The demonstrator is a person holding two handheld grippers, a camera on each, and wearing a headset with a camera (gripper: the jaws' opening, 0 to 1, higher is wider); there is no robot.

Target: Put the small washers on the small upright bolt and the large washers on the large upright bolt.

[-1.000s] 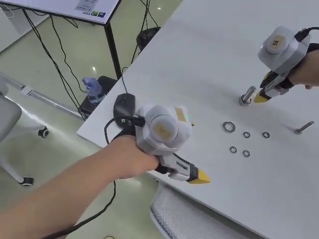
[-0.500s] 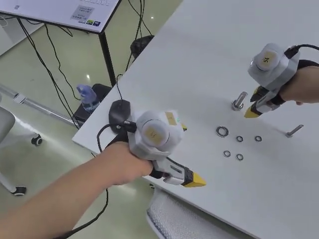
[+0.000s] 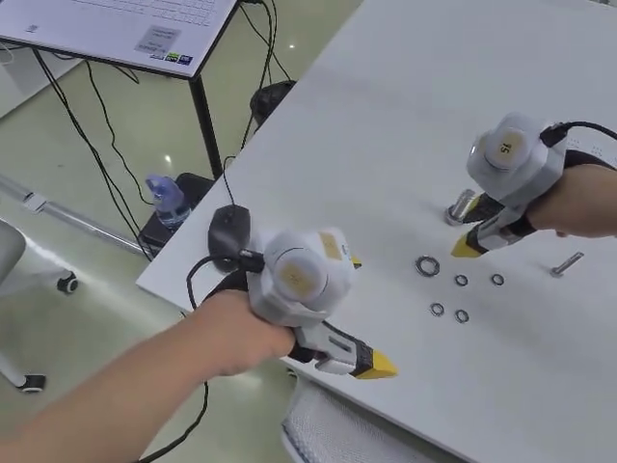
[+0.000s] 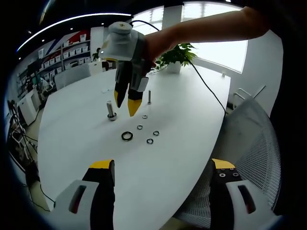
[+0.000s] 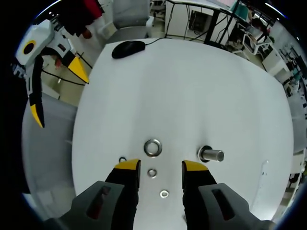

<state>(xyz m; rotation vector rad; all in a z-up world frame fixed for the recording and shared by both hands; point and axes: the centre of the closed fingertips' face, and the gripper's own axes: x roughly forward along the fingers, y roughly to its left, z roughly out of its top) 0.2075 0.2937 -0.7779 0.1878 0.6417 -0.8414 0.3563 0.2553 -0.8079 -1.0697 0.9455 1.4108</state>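
A large bolt [image 3: 461, 207] stands upright on the white table [image 3: 386, 125], and a thin small bolt [image 3: 567, 263] stands to its right. A large washer [image 3: 427, 265] and several small washers [image 3: 461, 281] lie flat between them and the near edge. My right gripper [image 3: 466, 248] hovers just above the washers, open and empty. In the right gripper view its tips [image 5: 160, 166] straddle a small washer [image 5: 152, 172], with the large washer [image 5: 153, 147] ahead and the large bolt [image 5: 210, 155] to the right. My left gripper [image 3: 376, 365] is held off the table's near edge, open wide [image 4: 160, 167].
A black mouse [image 3: 228, 230] with its cable lies near the table's left corner. A mesh chair back [image 3: 318, 439] sits below the near edge. A laptop [image 3: 116, 24] rests on a side desk, and a water bottle [image 3: 166, 198] stands on the floor.
My right gripper has moved away from the large bolt toward the washers. The left gripper has stayed near the table edge. The head camera has shifted.
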